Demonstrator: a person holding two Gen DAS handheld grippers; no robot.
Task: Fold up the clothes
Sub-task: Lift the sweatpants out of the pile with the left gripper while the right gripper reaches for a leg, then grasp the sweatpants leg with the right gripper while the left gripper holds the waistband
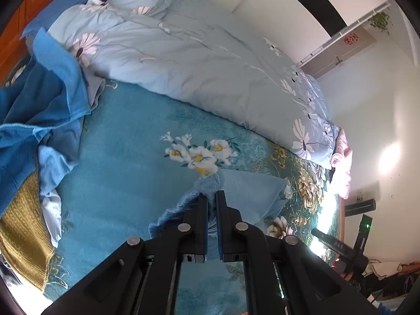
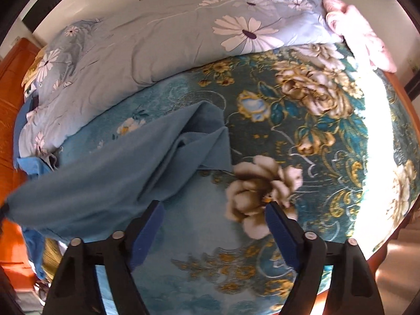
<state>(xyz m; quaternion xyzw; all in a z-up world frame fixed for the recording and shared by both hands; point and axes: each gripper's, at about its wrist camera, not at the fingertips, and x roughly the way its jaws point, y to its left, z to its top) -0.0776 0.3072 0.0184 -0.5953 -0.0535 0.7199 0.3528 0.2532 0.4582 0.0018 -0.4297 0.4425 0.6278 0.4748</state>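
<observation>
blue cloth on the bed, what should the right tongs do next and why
Probably shift the right tongs toward the blue cloth and close on its near edge. They stand open over bare bedspread, while the left tongs are shut on the cloth's other end.

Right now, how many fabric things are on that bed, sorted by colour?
Blue: 4, namely held cloth, zip jacket, quilt, bedspread
Yellow: 1, knit
Pink: 1, blanket
White: 1, cloth
Total: 7
</observation>
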